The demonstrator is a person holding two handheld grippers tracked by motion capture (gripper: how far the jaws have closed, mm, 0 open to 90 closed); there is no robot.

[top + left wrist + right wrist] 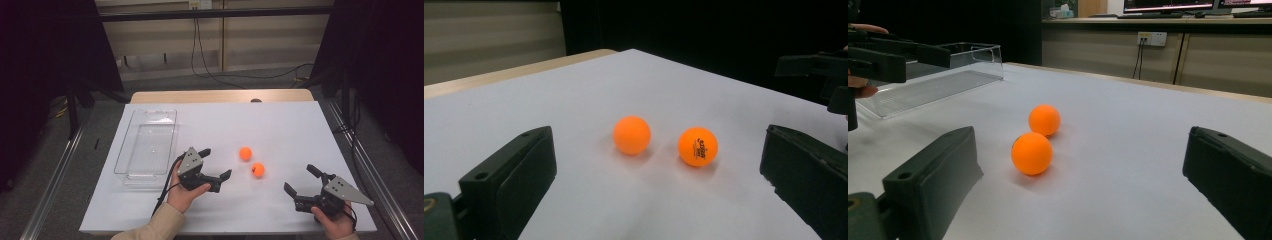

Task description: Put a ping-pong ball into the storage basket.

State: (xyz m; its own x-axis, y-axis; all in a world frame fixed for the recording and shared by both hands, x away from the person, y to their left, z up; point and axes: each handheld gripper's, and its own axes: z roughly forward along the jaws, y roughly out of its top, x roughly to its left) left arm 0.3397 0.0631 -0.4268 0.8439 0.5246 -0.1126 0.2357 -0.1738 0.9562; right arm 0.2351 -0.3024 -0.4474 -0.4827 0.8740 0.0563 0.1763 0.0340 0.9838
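Note:
Two orange balls lie close together on the white table. The plain ball is farther back. The printed ball lies nearer the front. My left gripper is open, just left of the balls and aimed at them, jaws empty. My right gripper is open too, to the right of the balls near the front edge, holding nothing. Each hand's tool appears in the other's view: the right one, the left one.
A clear plastic tray stands empty on the left of the table, just behind my left hand. The table's wooden far edge shows beyond the white sheet. Metal rails run along both sides, and cables hang behind.

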